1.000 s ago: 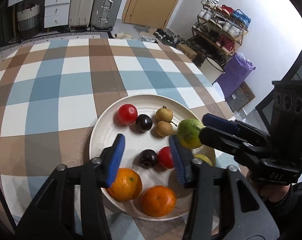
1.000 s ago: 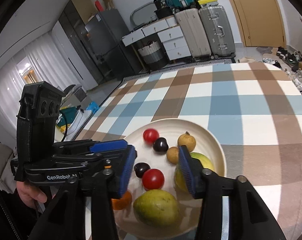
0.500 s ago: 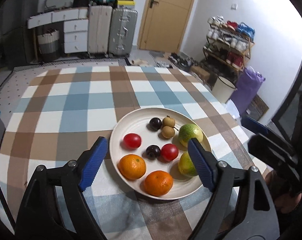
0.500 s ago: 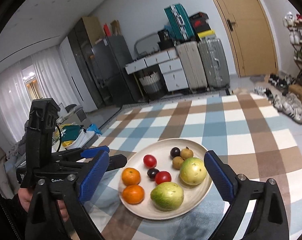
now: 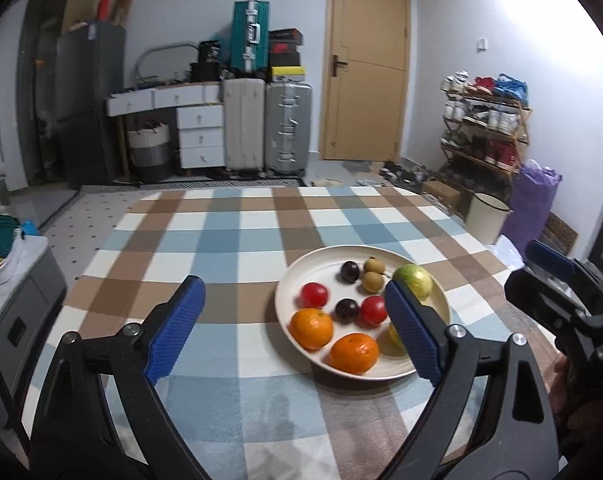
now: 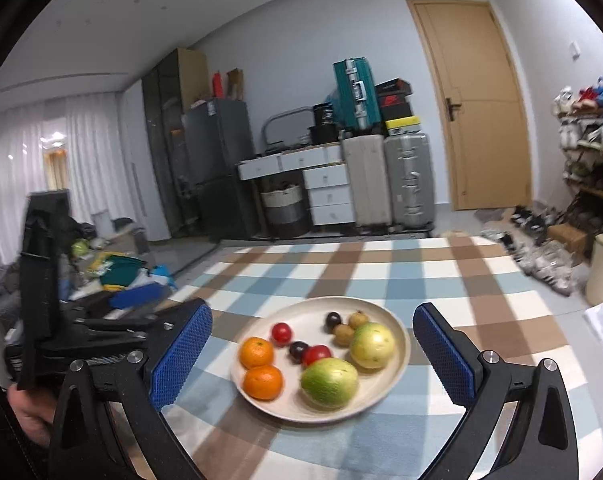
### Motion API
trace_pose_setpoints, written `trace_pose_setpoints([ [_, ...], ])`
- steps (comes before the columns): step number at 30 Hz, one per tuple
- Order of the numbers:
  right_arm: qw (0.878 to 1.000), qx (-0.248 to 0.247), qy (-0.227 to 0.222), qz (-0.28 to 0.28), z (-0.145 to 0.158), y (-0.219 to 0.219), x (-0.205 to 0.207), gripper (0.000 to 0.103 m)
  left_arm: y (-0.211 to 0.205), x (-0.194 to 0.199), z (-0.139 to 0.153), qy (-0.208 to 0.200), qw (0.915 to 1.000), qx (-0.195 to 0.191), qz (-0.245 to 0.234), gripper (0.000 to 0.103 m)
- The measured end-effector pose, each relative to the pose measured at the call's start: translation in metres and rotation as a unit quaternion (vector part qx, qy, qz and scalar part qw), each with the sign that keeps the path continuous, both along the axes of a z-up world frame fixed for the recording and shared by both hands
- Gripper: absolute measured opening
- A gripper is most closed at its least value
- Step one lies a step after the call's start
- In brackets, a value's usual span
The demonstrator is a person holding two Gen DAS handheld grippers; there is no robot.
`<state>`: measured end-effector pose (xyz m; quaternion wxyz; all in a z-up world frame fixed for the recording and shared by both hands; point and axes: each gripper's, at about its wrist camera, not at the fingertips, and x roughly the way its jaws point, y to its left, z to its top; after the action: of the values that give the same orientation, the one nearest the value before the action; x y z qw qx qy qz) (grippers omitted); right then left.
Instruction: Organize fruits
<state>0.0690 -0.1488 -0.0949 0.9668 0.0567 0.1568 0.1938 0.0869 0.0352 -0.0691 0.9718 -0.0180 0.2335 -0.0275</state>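
A cream plate sits on the checked tablecloth and holds all the fruit. On it lie two oranges, two red tomatoes, two dark plums, two brown longans and two green fruits. My left gripper hovers back from the plate's near left side; its jaws are opening with nothing between them. Its right finger covers part of one green fruit. My right gripper stands open and empty, short of the plate.
The cloth runs on past the plate to the table's far edge. Behind the table stand suitcases, white drawers, a dark fridge and a wooden door. A shoe rack and a bin are at the right.
Both grippers pulled back from over the plate and rose a little, and their jaws spread wide. Both cameras tilted up, so more of the room shows. The fruit stayed on the plate.
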Motion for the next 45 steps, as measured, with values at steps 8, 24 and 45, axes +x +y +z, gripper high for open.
trace_pose_setpoints([
  [8, 0.999, -0.005, -0.014, -0.034, -0.016, -0.006, -0.011, 0.102, 0.002, -0.022, -0.013, -0.036, 0.9990, 0.008, 0.026, 0.097],
  [24, 0.999, -0.027, -0.002, -0.035, -0.024, -0.001, -0.010, 0.102, 0.005, -0.030, -0.030, -0.071, 0.9966, 0.010, 0.041, 0.102],
  [45, 0.998, -0.055, -0.023, -0.035, -0.025, 0.008, -0.014, 0.103, 0.003, -0.027, -0.031, -0.077, 0.9958, 0.025, 0.042, 0.102],
])
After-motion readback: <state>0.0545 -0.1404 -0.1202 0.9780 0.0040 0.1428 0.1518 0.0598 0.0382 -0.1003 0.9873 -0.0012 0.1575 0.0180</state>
